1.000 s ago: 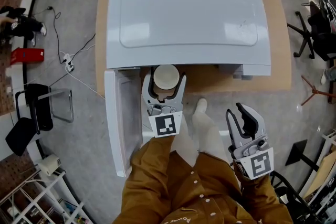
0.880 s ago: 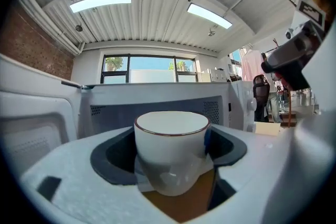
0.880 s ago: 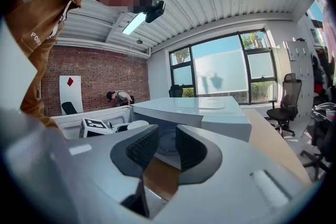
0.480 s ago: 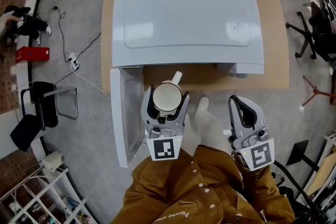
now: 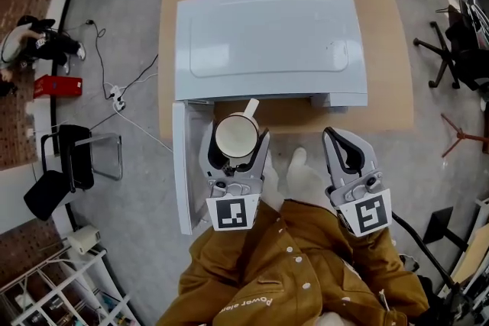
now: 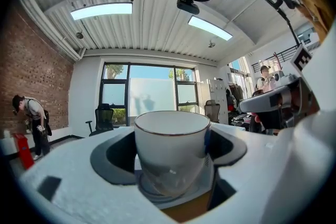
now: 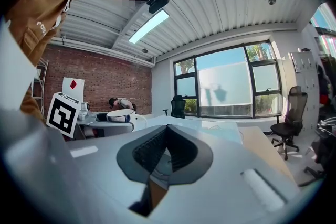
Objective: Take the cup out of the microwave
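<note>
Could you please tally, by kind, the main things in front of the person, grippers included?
cup: 1
microwave: 1
table: 1
grippers: 2, left gripper and right gripper
Total: 5

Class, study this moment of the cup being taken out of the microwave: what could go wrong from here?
1. The left tongs grip the cup only by its smooth round sides; it may slip and fall.
2. The open microwave door stands close beside the left tongs; a sideways swing could knock it.
3. The right tongs are shut and empty, so nothing backs up the grip.
</note>
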Motion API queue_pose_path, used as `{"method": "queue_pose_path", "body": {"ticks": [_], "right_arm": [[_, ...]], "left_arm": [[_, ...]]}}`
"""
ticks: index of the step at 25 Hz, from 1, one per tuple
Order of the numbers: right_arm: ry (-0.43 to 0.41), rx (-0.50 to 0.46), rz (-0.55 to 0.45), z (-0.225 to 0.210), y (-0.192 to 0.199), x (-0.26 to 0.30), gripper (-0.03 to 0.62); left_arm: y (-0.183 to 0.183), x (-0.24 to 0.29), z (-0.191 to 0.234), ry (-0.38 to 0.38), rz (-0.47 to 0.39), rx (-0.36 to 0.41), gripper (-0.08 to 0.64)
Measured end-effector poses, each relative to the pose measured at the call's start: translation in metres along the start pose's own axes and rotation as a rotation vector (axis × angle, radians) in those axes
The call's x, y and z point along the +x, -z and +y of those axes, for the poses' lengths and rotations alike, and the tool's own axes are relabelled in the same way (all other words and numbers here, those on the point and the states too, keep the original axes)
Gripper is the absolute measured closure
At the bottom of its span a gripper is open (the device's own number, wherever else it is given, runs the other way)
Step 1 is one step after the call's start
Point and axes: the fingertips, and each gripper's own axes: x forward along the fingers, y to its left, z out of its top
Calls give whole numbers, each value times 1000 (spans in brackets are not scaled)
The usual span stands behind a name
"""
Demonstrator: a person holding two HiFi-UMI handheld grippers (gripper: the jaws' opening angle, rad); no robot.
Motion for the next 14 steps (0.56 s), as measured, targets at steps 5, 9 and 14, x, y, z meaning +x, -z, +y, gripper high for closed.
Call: {"method": "queue_pose_path", "body": {"ticks": [5, 9, 14], "right_arm": [[17, -5, -15, -1, -10, 0, 587], [47, -2, -34, -9, -19, 1, 588], [45, -24, 0, -12, -14, 3, 588]], "left_arm": [[-20, 13, 2, 6, -36, 6, 175], [-27, 20, 0, 20, -44, 0, 175], [-32, 23, 0, 30, -43, -12, 175]]}}
